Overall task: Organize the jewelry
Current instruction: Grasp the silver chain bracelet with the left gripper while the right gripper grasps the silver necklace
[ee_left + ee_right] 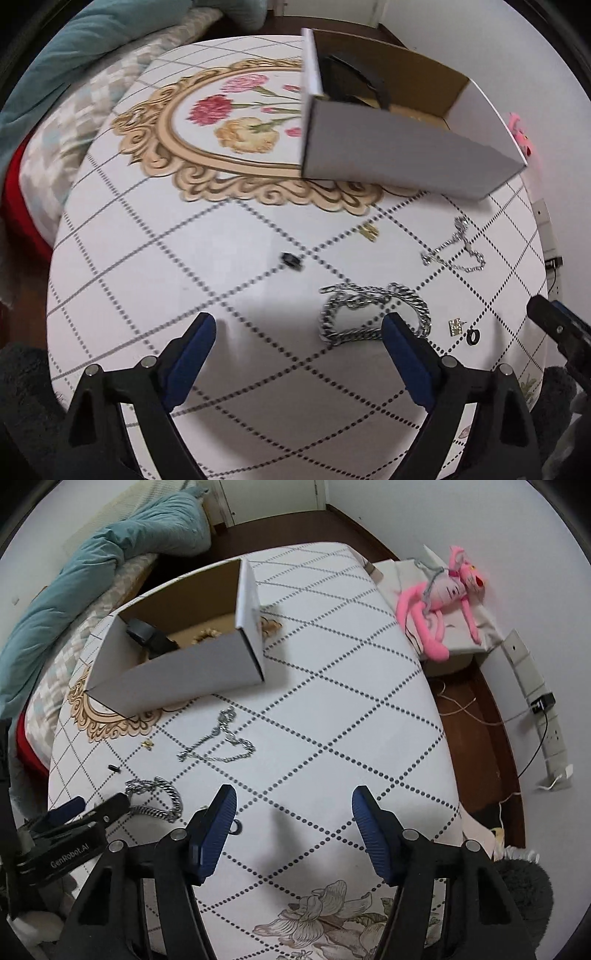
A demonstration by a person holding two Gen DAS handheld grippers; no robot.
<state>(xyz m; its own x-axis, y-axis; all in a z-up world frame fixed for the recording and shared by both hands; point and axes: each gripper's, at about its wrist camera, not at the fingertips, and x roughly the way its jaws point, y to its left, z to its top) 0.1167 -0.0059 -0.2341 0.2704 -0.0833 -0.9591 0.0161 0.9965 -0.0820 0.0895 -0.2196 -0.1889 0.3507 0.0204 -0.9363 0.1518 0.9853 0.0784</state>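
Jaws of both grippers are standing wide apart, gripping nothing

Left gripper: hovering low over the table; the heavy chain bracelet is lying just ahead and to the right of centre, its near loop passing behind the right finger, its long axis running roughly across the jaw line. Judged the nearer hand for this piece

Black ring: sitting farther ahead, close to the left gripper's centre line

Gold earring: lying beyond it, toward the box

Thin chain: sprawling to the right, near the box front

Square stud and black hoop: resting side by side, right of the bracelet

Right gripper: hanging over bare tablecloth, every piece lying off to its left; the hoop is peeking out just beside its left finger

Box: standing open at the far side, already holding a dark strap-like item and something gold
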